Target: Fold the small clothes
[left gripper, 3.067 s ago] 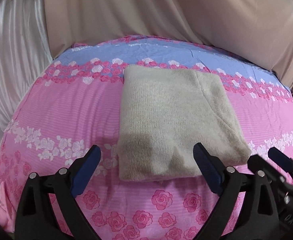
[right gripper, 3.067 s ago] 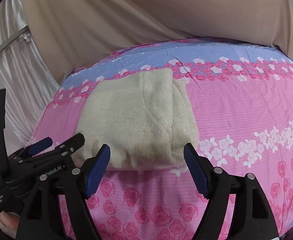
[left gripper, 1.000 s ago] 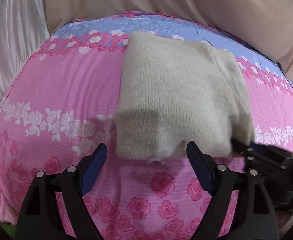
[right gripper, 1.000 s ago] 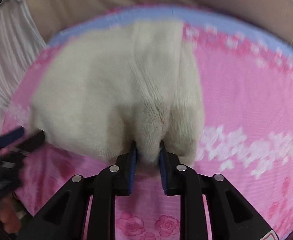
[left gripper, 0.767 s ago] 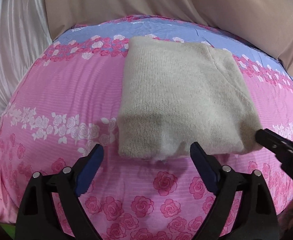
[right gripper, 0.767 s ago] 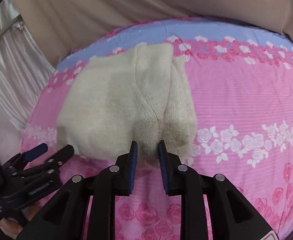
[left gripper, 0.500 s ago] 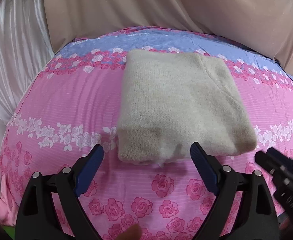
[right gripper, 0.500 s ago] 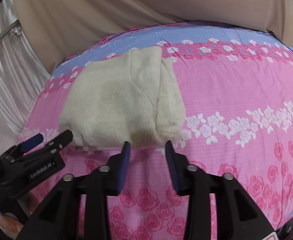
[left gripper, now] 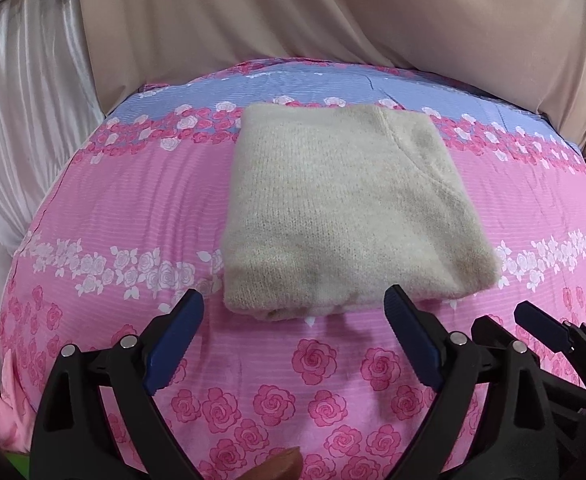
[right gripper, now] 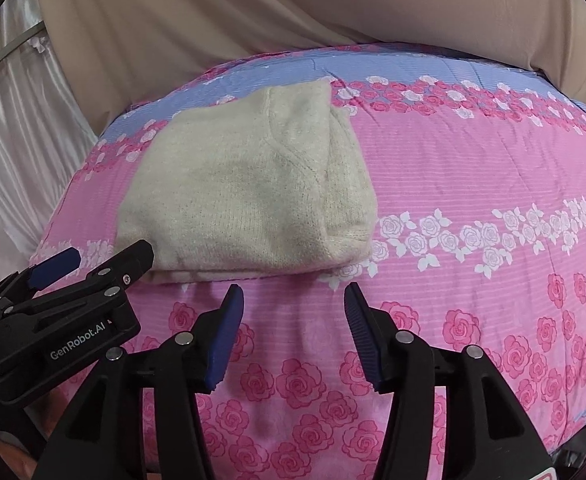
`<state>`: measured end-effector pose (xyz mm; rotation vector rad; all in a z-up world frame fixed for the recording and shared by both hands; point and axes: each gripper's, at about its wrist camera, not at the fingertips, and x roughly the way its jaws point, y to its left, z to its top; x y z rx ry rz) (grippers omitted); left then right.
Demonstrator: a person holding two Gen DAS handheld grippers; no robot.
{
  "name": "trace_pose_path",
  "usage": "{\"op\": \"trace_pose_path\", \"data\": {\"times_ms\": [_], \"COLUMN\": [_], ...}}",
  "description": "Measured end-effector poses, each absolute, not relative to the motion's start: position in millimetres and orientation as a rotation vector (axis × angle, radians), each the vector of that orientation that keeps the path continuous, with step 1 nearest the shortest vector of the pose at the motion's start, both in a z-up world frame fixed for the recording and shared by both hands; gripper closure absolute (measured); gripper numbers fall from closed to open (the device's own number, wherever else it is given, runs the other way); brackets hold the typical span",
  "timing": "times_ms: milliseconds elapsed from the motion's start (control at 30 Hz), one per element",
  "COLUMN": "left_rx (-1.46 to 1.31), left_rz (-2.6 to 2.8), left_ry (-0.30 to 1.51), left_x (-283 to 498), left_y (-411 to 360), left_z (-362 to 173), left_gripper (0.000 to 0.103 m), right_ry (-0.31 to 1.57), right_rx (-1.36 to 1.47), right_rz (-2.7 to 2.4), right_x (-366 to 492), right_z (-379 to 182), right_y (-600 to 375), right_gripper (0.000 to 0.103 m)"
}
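A cream knitted sweater (left gripper: 341,216) lies folded into a thick rectangle on the pink rose-patterned bedspread (left gripper: 125,200). It also shows in the right wrist view (right gripper: 249,196), left of centre. My left gripper (left gripper: 293,312) is open and empty, just short of the sweater's near edge. My right gripper (right gripper: 293,300) is open and empty, a little back from the sweater's near right corner. The left gripper also shows in the right wrist view (right gripper: 93,260), at the sweater's near left corner. The right gripper shows at the lower right of the left wrist view (left gripper: 505,320).
The bedspread has a blue band (left gripper: 333,80) at the far side. Beige draped cloth (left gripper: 333,12) hangs behind the bed and white satin curtain (left gripper: 21,112) on the left. The bed drops off at its left and right edges.
My right gripper let go of the sweater's near edge, opened and drew back. The left gripper stayed open and drew back slightly. The sweater lies flat, a little farther away.
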<state>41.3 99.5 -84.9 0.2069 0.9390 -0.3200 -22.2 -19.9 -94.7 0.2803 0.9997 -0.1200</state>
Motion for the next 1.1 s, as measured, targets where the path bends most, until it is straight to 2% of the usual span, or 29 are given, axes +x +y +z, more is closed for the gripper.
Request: {"op": "trace_pose_path", "data": {"times_ms": [1100], "left_rx": [0.227], "left_rz": [-0.263], "left_ry": [0.96], "left_x": [41.6], "left_y": [101.6], "left_z": [-93.9], "left_gripper": [0.014], "right_ry": [1.011], "right_rx": [0.277], "right_rz": [-0.126], "right_x": [-20.6], "right_z": [-99.3], "right_y": [-16.9], "right_gripper": [0.051]}}
